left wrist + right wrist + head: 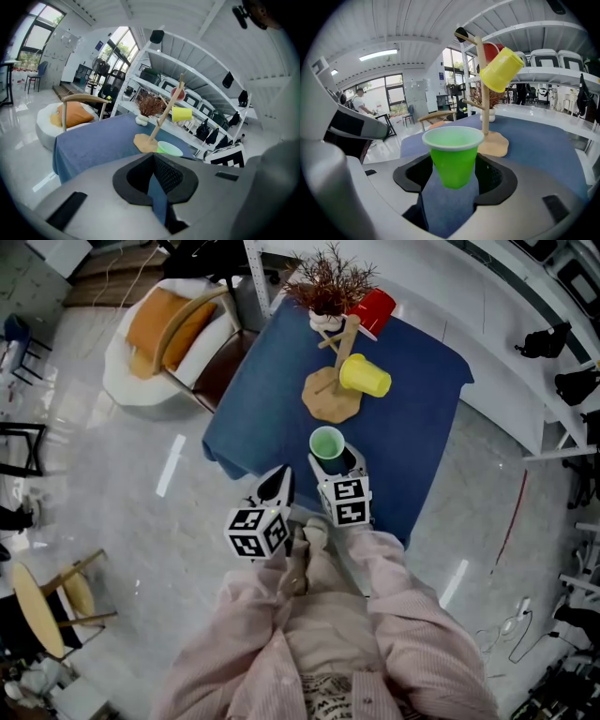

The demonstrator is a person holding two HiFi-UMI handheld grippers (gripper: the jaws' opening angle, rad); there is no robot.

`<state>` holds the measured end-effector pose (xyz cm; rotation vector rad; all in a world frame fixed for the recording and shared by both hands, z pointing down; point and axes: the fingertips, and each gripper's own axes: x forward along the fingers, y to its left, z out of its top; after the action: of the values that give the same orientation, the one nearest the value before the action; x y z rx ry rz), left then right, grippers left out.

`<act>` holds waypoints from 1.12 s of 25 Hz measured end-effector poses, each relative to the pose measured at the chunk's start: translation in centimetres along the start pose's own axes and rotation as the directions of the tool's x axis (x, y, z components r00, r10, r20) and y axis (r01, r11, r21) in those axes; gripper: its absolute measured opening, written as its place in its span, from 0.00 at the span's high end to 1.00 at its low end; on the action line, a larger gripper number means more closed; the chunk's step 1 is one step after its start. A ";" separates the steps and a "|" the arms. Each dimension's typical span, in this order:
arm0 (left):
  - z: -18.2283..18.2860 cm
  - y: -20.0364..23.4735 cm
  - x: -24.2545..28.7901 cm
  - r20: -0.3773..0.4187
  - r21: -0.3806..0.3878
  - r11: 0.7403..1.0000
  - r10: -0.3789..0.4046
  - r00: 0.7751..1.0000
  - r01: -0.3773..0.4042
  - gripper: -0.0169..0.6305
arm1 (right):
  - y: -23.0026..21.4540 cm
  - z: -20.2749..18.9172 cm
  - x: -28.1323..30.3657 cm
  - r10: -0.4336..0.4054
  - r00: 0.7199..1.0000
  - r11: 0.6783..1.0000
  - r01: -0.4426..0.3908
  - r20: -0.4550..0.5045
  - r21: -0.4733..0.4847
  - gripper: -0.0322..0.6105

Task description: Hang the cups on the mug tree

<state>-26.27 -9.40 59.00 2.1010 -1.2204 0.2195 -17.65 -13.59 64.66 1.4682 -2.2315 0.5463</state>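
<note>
The wooden mug tree [333, 395] stands mid-table on a round base. A yellow cup [366, 377] hangs on its right peg and a red cup [373, 310] hangs behind it. In the right gripper view both the yellow cup [500, 70] and the red cup [490, 49] show on the mug tree [485, 108]. My right gripper [330, 457] is shut on the green cup [326, 442], upright near the table's front edge. Both pads touch the sides of the green cup [453, 154]. My left gripper [277, 486] is shut and holds nothing, left of the right one, off the table's front edge.
The table [412, 427] is covered by a blue cloth. A dried plant in a white pot [328, 287] stands behind the tree. A chair with an orange cushion [169, 329] sits to the left of the table, and white shelving [525, 343] runs along the right.
</note>
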 end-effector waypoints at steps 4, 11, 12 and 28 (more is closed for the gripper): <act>1.5 0.1 -1.1 0.033 0.005 1.000 0.020 0.999 -0.020 0.98 | 0.8 1.5 -1.1 0.038 0.999 0.999 -0.038 0.010 -0.017 0.52; 3.8 -0.7 -3.0 0.078 0.038 0.999 0.022 0.997 -0.025 0.98 | 1.8 4.8 -2.9 0.098 0.994 0.995 -0.098 0.050 0.011 0.52; 4.2 -0.8 -3.2 0.083 0.046 0.999 0.021 0.996 -0.025 0.98 | 2.0 5.1 -3.1 0.107 0.993 0.994 -0.108 0.056 0.014 0.52; 10.4 -3.3 -6.1 0.214 0.128 0.992 -0.016 0.977 -0.012 0.98 | 3.9 12.8 -6.4 0.205 0.968 0.972 -0.218 0.142 0.085 0.52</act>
<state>-28.81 -10.68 46.79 2.2851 -1.3606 0.0721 -20.52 -14.07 50.17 1.3567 -2.5180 0.6525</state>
